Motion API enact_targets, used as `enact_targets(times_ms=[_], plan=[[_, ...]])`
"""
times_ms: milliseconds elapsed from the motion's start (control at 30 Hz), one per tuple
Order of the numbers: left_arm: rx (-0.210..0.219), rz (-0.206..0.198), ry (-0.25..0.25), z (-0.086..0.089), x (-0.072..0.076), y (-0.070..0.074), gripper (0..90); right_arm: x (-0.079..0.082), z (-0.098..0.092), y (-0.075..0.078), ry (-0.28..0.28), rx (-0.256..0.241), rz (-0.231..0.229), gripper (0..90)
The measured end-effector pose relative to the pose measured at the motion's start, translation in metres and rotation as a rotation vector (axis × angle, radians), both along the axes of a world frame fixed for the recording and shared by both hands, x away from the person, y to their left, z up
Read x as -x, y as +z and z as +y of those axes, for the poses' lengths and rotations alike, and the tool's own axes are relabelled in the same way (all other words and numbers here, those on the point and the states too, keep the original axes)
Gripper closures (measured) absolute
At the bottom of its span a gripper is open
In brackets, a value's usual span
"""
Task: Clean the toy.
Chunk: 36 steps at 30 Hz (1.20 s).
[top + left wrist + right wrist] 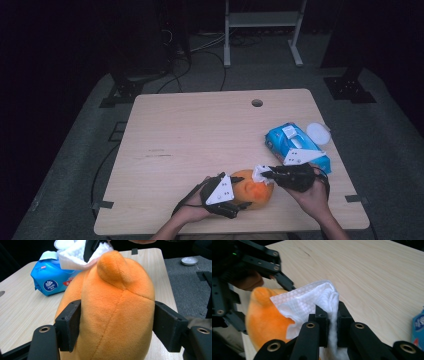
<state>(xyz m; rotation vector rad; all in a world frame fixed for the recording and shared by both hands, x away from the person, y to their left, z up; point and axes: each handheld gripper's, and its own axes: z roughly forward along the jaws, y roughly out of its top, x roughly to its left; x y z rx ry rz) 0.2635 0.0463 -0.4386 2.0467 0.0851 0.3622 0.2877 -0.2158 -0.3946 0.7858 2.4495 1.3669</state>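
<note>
An orange plush toy (252,189) sits near the table's front edge. My left gripper (235,200) is shut on the plush toy (115,312), its jaws pressing both sides of the body. My right gripper (262,173) is shut on a white wet wipe (312,301), which lies against the top of the plush toy (265,315). The wipe (75,255) shows behind the toy's ear in the left gripper view. The wipe (259,174) touches the toy's upper right side.
A blue pack of wet wipes (295,145) lies at the table's right side, with a small white dish (318,133) on the floor beyond the edge. The wooden table (200,135) has a cable hole (257,103) at the back.
</note>
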Motion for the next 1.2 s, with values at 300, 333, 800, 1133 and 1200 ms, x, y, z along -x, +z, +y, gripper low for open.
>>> enact_targets(times_ms=[300, 333, 800, 1133, 1200], plan=[[0.010, 0.016, 0.001, 0.001, -0.001, -0.002, 27.5, 0.008, 0.020, 0.006, 0.102, -0.051, -0.005, 82.3], [0.010, 0.016, 0.001, 0.001, -0.001, -0.002, 27.7, 0.006, 0.018, 0.005, 0.094, -0.053, 0.001, 82.3], [0.046, 0.060, 0.009, 0.003, -0.006, -0.004, 27.2, 0.002, 0.005, 0.002, 0.066, -0.075, 0.033, 82.3], [0.042, 0.081, 0.009, 0.007, -0.010, -0.004, 28.5, 0.001, 0.011, 0.003, 0.075, -0.099, 0.031, 82.3], [0.044, 0.087, 0.007, 0.009, -0.011, -0.004, 29.2, -0.004, 0.003, -0.002, 0.035, -0.095, 0.052, 82.3]])
